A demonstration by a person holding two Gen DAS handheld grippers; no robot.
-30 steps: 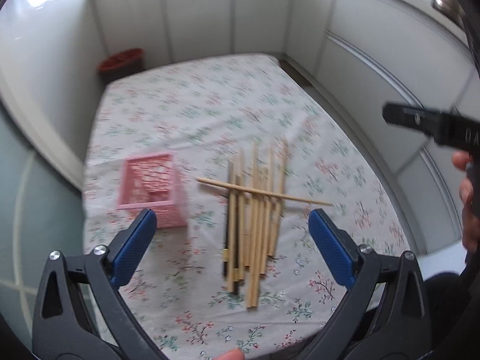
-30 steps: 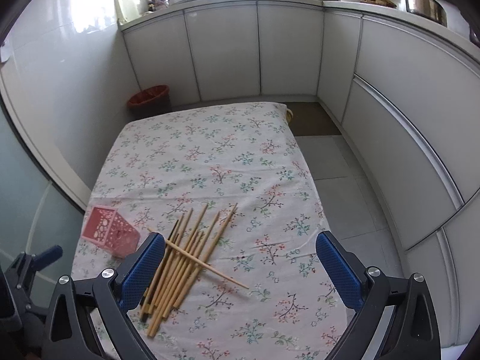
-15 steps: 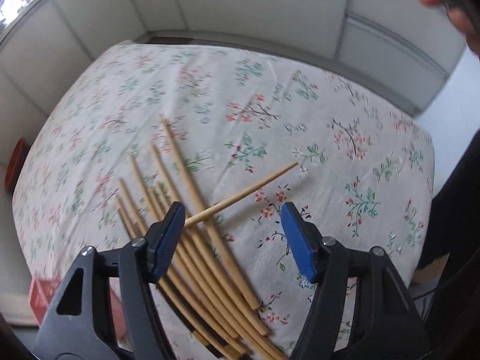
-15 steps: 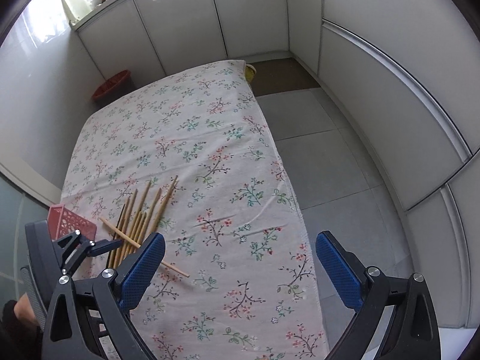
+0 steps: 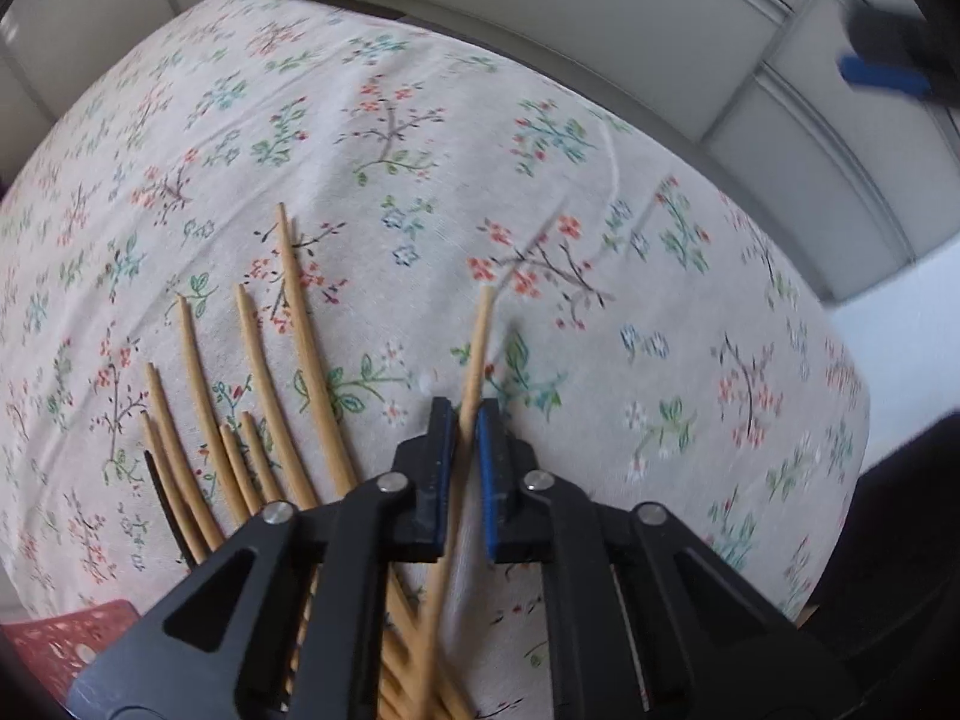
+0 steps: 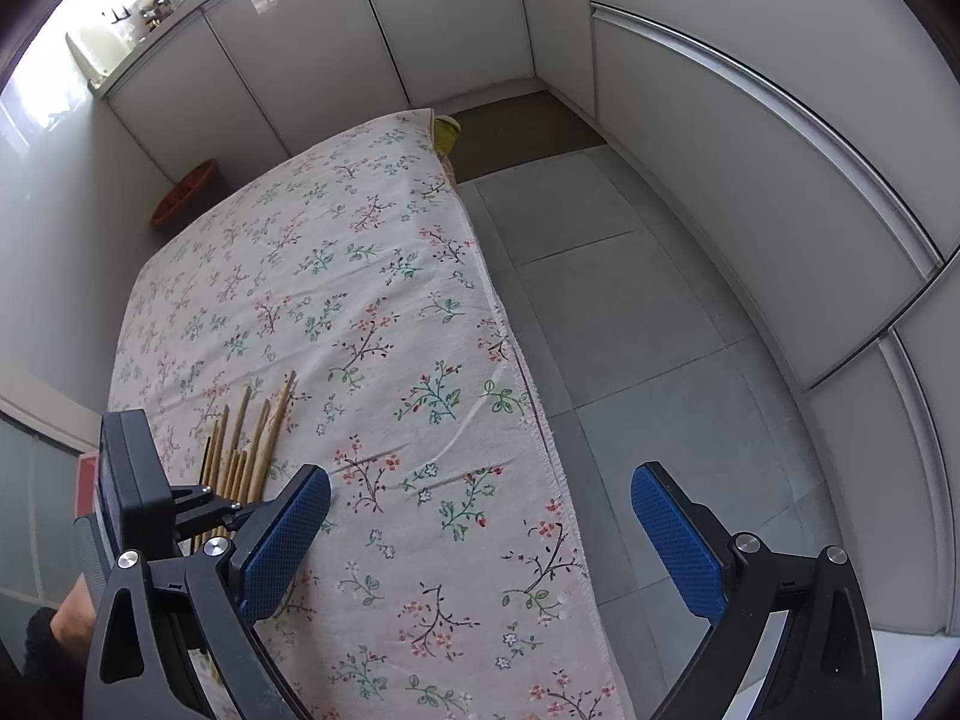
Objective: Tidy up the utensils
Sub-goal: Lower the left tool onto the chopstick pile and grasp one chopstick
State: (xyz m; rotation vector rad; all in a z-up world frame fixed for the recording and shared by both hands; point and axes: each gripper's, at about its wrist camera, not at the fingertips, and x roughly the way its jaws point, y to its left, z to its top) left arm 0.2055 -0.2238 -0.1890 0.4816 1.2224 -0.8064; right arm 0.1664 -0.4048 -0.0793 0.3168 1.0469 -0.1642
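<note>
My left gripper (image 5: 462, 414) points steeply down at the flowered tablecloth (image 5: 420, 150), shut on a single bamboo chopstick (image 5: 480, 330) whose tip sticks out past the blue pads. To its left, several more bamboo chopsticks (image 5: 264, 372) and one dark one lie fanned on the cloth. A corner of the pink basket (image 5: 54, 642) shows at the lower left. My right gripper (image 6: 480, 516) hangs open and empty above the table's right edge. In the right wrist view the same pile of chopsticks (image 6: 252, 432) lies beyond the left gripper's black housing (image 6: 135, 474).
The table's right edge (image 6: 498, 324) drops to a grey tiled floor (image 6: 630, 330) ringed by white cabinets. A red bin (image 6: 186, 192) stands on the floor beyond the far left corner and a yellow thing (image 6: 447, 132) by the far right corner. A hand (image 6: 75, 606) holds the left gripper.
My left gripper came down over the chopstick that lay across the pile and closed on it. My right gripper swung right, toward the table's edge.
</note>
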